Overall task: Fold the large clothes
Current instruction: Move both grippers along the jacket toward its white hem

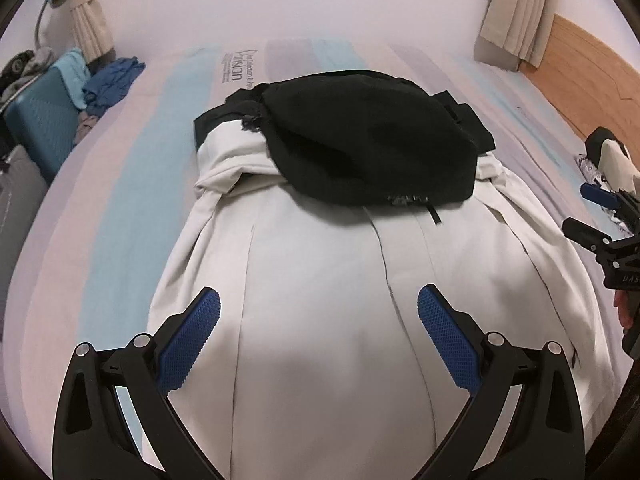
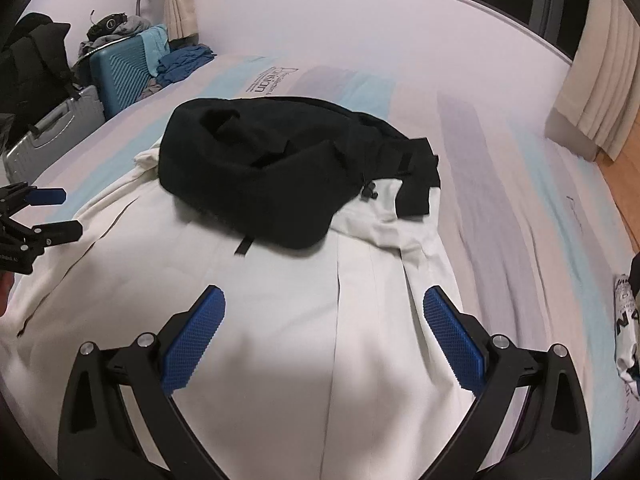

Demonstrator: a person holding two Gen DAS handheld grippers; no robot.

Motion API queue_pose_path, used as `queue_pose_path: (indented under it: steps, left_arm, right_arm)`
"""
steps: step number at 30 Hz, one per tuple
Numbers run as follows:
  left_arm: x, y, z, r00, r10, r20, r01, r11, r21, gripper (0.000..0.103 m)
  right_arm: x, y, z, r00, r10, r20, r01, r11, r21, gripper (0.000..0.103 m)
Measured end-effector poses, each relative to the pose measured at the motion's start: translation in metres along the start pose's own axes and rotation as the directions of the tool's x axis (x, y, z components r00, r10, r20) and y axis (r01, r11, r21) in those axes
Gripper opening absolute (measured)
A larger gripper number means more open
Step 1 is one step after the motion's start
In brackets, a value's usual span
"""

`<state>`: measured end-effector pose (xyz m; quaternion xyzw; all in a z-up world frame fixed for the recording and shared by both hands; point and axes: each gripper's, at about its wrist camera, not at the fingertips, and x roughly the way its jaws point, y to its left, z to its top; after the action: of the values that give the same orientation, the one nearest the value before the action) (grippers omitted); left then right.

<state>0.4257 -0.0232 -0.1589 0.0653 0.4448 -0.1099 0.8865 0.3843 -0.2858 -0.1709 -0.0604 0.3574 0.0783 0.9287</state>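
Observation:
A large white jacket point(image 1: 320, 280) with a black hood and black upper part point(image 1: 368, 144) lies flat on the striped bed point(image 1: 120, 184). My left gripper point(image 1: 318, 300) hovers open over the jacket's white lower part, holding nothing. My right gripper point(image 2: 324, 300) is also open and empty, over the white part of the jacket point(image 2: 280, 300), with the black hood point(image 2: 260, 176) beyond it. Each gripper shows in the other's view: the right one at the right edge point(image 1: 588, 212), the left one at the left edge point(image 2: 60, 214).
Beyond the bed's far left corner stand a teal suitcase point(image 2: 120, 76), a grey case point(image 2: 52, 132) and piled blue clothes point(image 2: 184, 64). A curtain point(image 2: 596, 92) and a wooden floor point(image 2: 624, 184) are at the right. A printed item point(image 2: 628, 332) lies at the bed's right edge.

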Motion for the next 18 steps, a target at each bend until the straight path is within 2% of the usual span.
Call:
queue_pose_path:
  steps: [8, 16, 18]
  left_arm:
    - [-0.032, 0.01, -0.041, 0.997, 0.017, -0.075, -0.021, 0.999, -0.048, 0.097]
    - [-0.058, 0.034, -0.101, 0.989, 0.026, -0.147, -0.032, 0.999, -0.041, 0.097]
    - [-0.063, 0.041, -0.113, 0.987, 0.02, -0.159, -0.027, 0.999, -0.039, 0.097]
  right_arm:
    - [-0.025, -0.011, -0.038, 0.998, 0.049, -0.048, -0.047, 0.998, 0.028, 0.096]
    - [-0.056, -0.039, -0.106, 0.986, 0.048, -0.16, -0.035, 0.996, 0.085, 0.095]
    - [-0.062, -0.039, -0.124, 0.981, 0.04, -0.191, -0.028, 0.997, 0.067, 0.095]
